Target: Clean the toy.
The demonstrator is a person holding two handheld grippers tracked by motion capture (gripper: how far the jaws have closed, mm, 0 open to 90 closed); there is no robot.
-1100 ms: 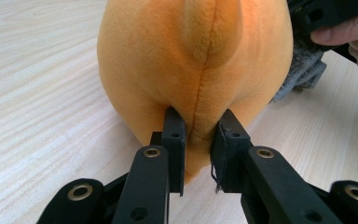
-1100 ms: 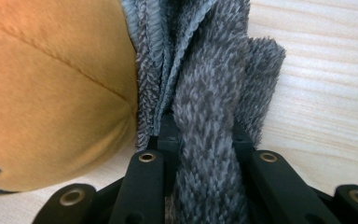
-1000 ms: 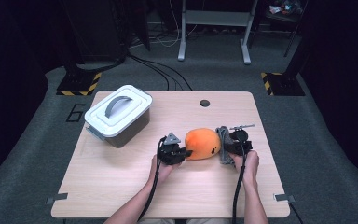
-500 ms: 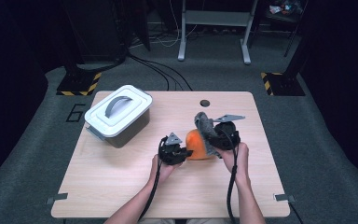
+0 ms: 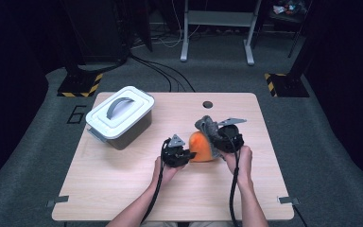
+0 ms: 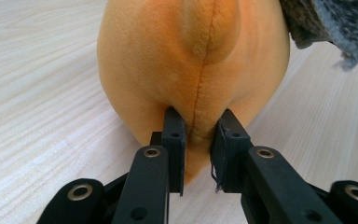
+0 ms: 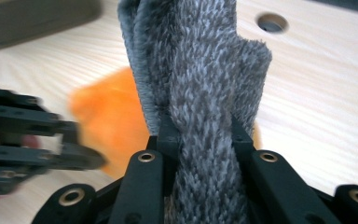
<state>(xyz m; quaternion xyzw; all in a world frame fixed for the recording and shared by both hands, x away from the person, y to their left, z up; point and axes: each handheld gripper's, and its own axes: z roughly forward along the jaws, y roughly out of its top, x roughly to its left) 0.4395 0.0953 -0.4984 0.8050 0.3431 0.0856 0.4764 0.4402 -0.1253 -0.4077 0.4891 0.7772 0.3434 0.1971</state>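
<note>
An orange plush toy [image 5: 198, 147] lies at the middle of the wooden table [image 5: 123, 189]. My left gripper [image 5: 188, 154] reaches it from the left and is shut on a pinch of orange fabric along the seam [image 6: 196, 133] of the plush [image 6: 191, 56]. My right gripper [image 5: 215, 136] is raised at the plush's right, shut on a strip of grey fuzzy fabric [image 5: 207, 125]. That fabric [image 7: 205, 70] stands up between the right gripper's [image 7: 200, 135] jaws, with the plush [image 7: 107, 116] blurred behind it. Whether the grey fabric is joined to the plush is hidden.
A grey box with a white handled lid [image 5: 119, 116] stands at the table's back left. A round cable hole [image 5: 207, 104] sits near the far edge. Bare tabletop lies in front of both hands and at the right.
My right gripper has risen and moved left with the grey fabric, from beside the plush's right end to above it. The left gripper and the plush have stayed put.
</note>
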